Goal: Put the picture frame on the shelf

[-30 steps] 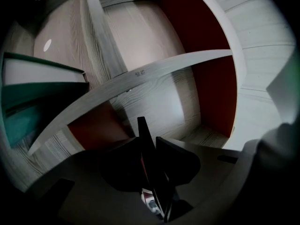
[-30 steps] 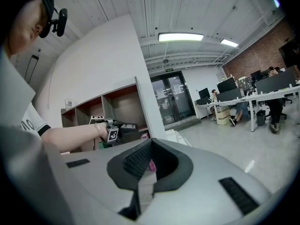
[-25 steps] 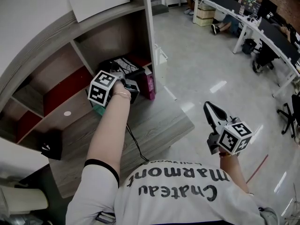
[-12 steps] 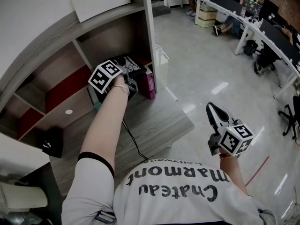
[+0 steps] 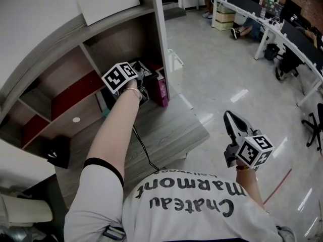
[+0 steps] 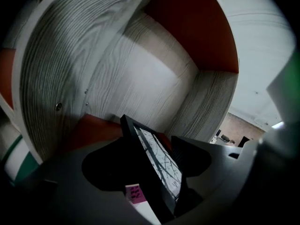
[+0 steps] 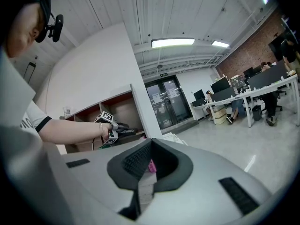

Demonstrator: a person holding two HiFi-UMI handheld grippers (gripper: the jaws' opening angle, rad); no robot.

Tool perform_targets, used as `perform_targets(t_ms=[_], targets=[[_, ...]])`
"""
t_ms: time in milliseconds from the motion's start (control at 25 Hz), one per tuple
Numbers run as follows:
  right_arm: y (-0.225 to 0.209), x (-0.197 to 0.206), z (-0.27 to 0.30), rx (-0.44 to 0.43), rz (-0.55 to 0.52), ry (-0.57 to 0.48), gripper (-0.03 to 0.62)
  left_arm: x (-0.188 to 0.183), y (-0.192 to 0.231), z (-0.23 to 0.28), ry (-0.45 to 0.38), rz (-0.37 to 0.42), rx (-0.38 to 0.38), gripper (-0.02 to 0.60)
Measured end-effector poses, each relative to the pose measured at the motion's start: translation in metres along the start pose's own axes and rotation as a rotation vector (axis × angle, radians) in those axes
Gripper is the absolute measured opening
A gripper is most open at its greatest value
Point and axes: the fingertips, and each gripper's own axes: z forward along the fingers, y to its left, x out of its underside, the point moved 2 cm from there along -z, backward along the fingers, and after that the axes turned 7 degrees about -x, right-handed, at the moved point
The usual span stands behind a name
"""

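The black picture frame, with a branch drawing under glass, stands tilted on the red floor of a shelf compartment. It lies between the jaws of my left gripper, which are opening; the pads look just off it. In the head view the left gripper reaches into the lower right compartment of the grey wood shelf, where the frame is mostly hidden behind it. My right gripper hangs low at the right over the floor, shut and empty; its pads meet in the right gripper view.
A magenta box stands at the compartment's right end. A black cable runs over the wooden ledge. A black box sits at the left. Office desks with seated people stand at the far right.
My left gripper has pushed deeper into the shelf compartment, up and to the right in the head view. The right gripper has barely moved.
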Motion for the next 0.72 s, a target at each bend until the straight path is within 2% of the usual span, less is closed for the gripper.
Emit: perform_targets(t_ms=[400, 720], targets=[[-0.015, 0.005, -0.018, 0.018, 0.109, -0.047, 0.008, 0.01, -0.001, 0.006, 0.061, 0.163, -0.061, 0.314], [-0.013, 0.01, -0.03, 0.027, 0.11, -0.043, 0.008, 0.016, 0.005, 0.004, 0.069, 0.281, -0.101, 0.325]])
